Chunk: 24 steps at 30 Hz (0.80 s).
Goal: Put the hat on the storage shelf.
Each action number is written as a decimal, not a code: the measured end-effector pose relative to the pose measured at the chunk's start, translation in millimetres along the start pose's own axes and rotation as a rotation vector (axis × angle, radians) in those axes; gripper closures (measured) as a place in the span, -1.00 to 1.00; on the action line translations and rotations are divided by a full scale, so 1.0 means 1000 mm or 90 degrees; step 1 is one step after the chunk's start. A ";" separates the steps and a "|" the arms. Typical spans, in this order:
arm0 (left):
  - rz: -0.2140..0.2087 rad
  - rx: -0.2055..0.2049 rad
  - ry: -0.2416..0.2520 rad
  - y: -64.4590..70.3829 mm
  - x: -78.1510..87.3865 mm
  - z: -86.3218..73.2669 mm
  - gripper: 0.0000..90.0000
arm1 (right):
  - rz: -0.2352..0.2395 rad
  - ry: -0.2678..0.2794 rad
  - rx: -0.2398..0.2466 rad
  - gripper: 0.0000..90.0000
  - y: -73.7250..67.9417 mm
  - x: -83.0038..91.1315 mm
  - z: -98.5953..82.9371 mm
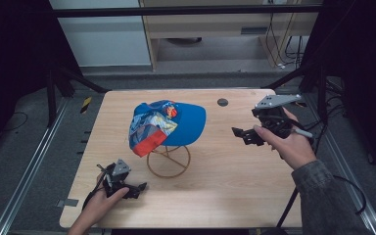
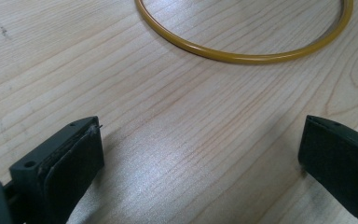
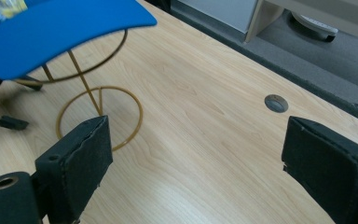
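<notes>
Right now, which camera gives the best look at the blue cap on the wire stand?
The high view: the whole cap shows on its wire stand, printed panels included. The right gripper view catches just the blue brim and a sliver of print. The left gripper view has the stand's base ring.

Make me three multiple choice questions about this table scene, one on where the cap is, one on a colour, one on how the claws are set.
1. Where does the cap sit?
A. on the wire stand
B. flat on the table
C. in the right claw

2. What colour is the cap's brim?
A. red
B. blue
C. green

3. How is the left claw set?
A. shut on the stand
B. shut on nothing
C. open

Answers: 1 A, the cap rests atop the stand. 2 B, the brim is plain blue. 3 C, its jaws stand wide apart over bare table.
</notes>
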State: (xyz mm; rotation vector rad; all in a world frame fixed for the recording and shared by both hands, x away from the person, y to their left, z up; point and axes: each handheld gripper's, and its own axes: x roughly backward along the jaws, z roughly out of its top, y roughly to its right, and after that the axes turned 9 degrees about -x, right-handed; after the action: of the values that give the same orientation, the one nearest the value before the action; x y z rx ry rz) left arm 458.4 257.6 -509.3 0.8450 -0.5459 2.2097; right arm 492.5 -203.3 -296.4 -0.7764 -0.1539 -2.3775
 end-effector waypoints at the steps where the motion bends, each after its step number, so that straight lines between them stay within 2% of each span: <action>1: 0.000 0.000 0.000 0.000 0.000 0.000 -1.00 | -0.003 -0.002 0.000 -0.80 0.001 -0.001 -0.005; 5: -0.001 0.000 0.000 0.000 0.000 0.000 -1.00 | -0.006 -0.004 0.002 -0.79 0.003 -0.003 -0.013; 13: 0.000 0.000 0.000 0.000 0.000 0.000 -1.00 | -0.014 -0.017 -0.012 -0.76 0.012 -0.020 -0.045; 17: 0.000 0.001 0.000 0.000 0.000 0.000 -1.00 | -0.018 -0.023 -0.011 -0.76 0.014 -0.025 -0.054; 24: -0.001 -0.001 0.000 0.000 0.000 0.000 -1.00 | -0.018 -0.023 -0.024 -0.74 0.019 -0.040 -0.079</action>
State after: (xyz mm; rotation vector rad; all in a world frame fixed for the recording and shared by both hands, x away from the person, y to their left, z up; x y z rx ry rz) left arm 458.4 257.6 -509.3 0.8448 -0.5461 2.2077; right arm 489.9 -220.0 -384.9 -0.8397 -0.1368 -2.3996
